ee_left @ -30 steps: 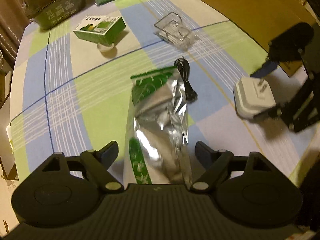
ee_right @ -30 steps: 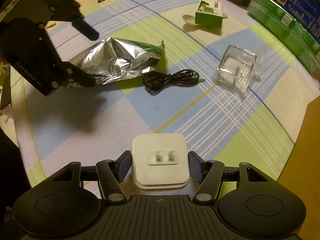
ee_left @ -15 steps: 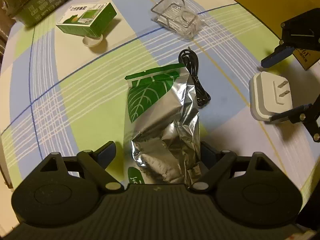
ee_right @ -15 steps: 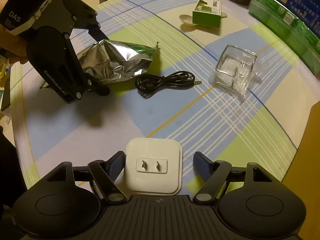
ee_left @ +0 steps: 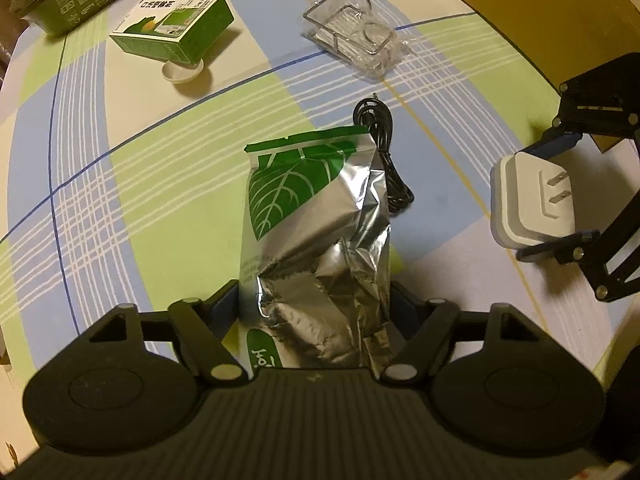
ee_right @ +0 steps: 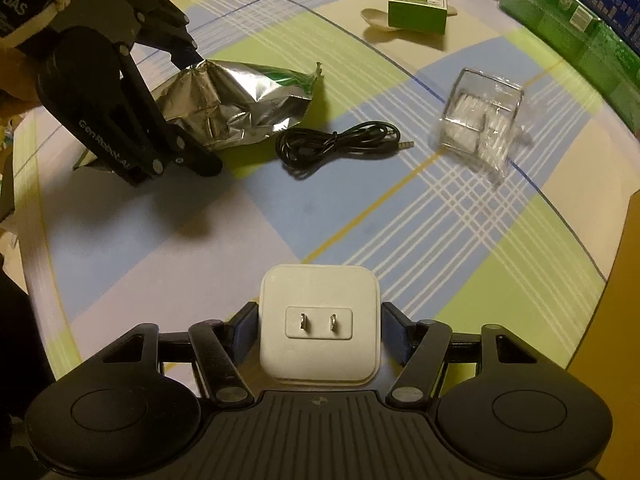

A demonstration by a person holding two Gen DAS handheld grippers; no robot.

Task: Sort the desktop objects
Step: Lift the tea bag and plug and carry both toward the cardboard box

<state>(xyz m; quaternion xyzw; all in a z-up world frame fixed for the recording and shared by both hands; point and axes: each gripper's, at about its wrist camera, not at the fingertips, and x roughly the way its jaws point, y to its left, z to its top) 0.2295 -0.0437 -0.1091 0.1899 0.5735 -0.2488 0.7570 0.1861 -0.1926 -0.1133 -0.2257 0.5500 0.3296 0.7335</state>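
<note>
A round table (ee_left: 120,208) carries a plaid cloth of pale green, blue and cream squares crossed by thin white, blue and yellow lines. The light is dim and warm. Green and dark printed cartons (ee_right: 568,12) line the table's far edge, and a brown cardboard panel (ee_left: 532,20) stands at one side.

The landmark is the silver foil pouch (ee_left: 316,248), which lies crumpled near the table's middle, with a green leaf print and a green sealed top edge. The left gripper (ee_left: 314,312) has just been closing, and its blue-padded fingers now press on both sides of the pouch's lower end.

Just beside the pouch, along its right edge in the left wrist view, lies a coiled black audio cable (ee_left: 384,160). Beyond the cable, farther from the pouch, rests a clear plastic box (ee_left: 352,44) in crinkled wrap. Well apart from the pouch, toward the far cartons, a small green and white box (ee_left: 176,28) sits tilted on a white spoon (ee_left: 182,72).

To the pouch's right in the left wrist view, apart from it, lies a white square plug adapter (ee_right: 318,328), rounded at the corners, its two flat metal prongs facing up. The right gripper (ee_right: 318,334) has just been closing around it, with both fingers against the adapter's sides.
</note>
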